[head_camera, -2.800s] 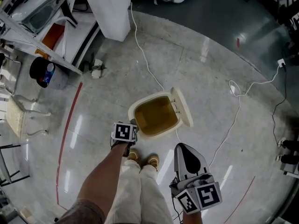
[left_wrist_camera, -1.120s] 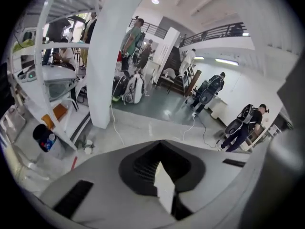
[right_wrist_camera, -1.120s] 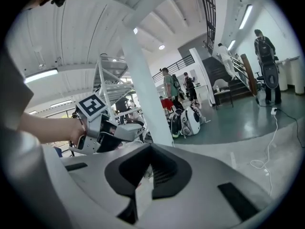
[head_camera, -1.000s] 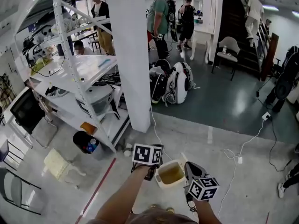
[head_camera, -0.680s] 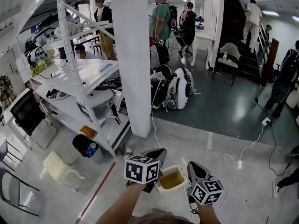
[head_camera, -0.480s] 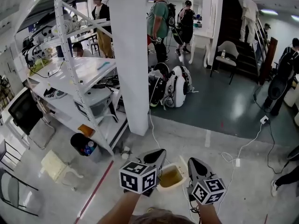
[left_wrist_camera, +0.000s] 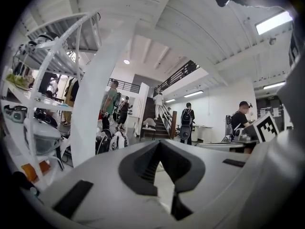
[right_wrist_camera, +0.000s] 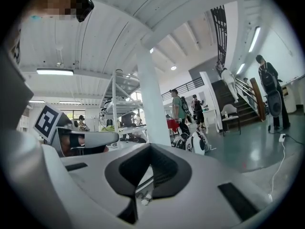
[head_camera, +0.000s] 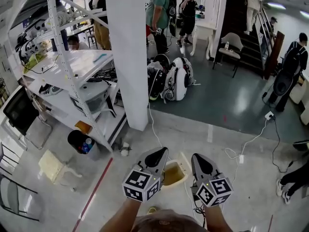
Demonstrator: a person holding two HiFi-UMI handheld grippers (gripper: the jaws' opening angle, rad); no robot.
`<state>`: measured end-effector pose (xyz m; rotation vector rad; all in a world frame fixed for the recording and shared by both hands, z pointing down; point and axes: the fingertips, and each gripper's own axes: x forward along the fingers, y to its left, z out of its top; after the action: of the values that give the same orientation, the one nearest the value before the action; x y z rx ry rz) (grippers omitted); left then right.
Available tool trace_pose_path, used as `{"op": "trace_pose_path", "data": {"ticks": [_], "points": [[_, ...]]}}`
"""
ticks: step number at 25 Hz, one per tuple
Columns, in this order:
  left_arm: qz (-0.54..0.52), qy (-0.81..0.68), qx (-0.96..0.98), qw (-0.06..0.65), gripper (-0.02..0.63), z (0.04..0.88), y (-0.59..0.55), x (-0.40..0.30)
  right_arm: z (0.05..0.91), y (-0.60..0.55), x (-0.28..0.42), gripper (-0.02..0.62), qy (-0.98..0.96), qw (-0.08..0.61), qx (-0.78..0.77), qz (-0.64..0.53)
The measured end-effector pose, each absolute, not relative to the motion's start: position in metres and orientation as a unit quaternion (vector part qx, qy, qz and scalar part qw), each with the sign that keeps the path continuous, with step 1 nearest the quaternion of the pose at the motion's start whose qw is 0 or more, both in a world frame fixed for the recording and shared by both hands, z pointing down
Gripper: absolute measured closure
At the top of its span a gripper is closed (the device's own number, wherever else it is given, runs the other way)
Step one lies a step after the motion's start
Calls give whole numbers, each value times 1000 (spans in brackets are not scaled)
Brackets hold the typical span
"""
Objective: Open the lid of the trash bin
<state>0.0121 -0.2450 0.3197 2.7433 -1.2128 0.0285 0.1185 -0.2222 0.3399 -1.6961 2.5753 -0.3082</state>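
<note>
Both grippers have come up side by side since the view looked straight down at the floor. My left gripper (head_camera: 157, 155) and right gripper (head_camera: 198, 160) now point away from me toward the white pillar (head_camera: 120, 57). Each has its jaws pressed together on nothing. The trash bin (head_camera: 173, 174) stands on the floor between them, just beyond, with its lid (head_camera: 185, 160) already tipped open to the right.

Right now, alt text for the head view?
The left tongs and right tongs are shut and empty, held side by side over the trash bin, its lid open. A white pillar, shelving and people stand beyond.
</note>
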Motion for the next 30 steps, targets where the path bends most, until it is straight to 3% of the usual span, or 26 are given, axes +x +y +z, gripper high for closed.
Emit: {"op": "trace_pose_path", "data": {"ticks": [30], "points": [[22,-414,908,63,601,332,-253,19,334,-243,114,565,851,26,-517,-83]]}}
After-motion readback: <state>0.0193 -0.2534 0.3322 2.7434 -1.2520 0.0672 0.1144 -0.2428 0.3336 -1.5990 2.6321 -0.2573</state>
